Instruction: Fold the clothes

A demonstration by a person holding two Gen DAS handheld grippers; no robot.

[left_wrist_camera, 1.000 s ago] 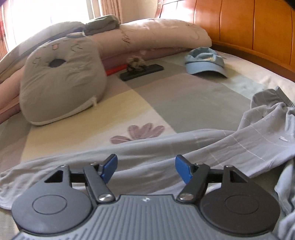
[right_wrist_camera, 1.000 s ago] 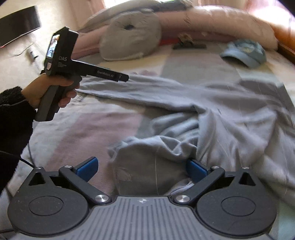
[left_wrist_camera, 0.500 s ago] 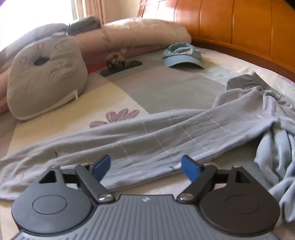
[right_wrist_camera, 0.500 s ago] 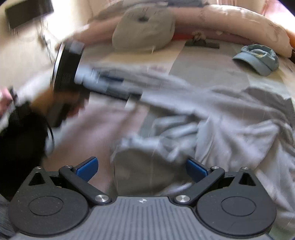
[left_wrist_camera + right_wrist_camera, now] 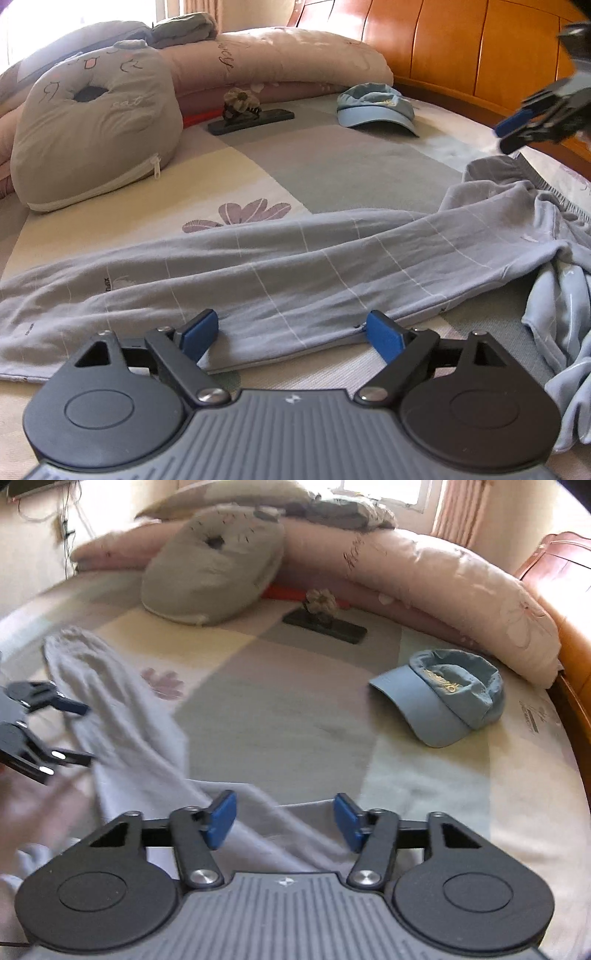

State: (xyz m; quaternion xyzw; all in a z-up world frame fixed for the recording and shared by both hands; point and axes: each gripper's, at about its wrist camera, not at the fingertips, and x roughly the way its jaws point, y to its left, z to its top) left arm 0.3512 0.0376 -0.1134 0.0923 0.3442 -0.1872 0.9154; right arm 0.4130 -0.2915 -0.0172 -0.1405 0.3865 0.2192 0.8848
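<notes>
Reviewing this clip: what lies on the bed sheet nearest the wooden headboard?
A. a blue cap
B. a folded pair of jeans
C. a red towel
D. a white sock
A: the blue cap lies brim-down on the bed sheet below the long pink pillow, near the wooden headboard.

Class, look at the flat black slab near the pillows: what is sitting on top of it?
A small brownish flower-shaped clip sits on the black slab. Part of the slab's top is hidden beneath it.
</notes>
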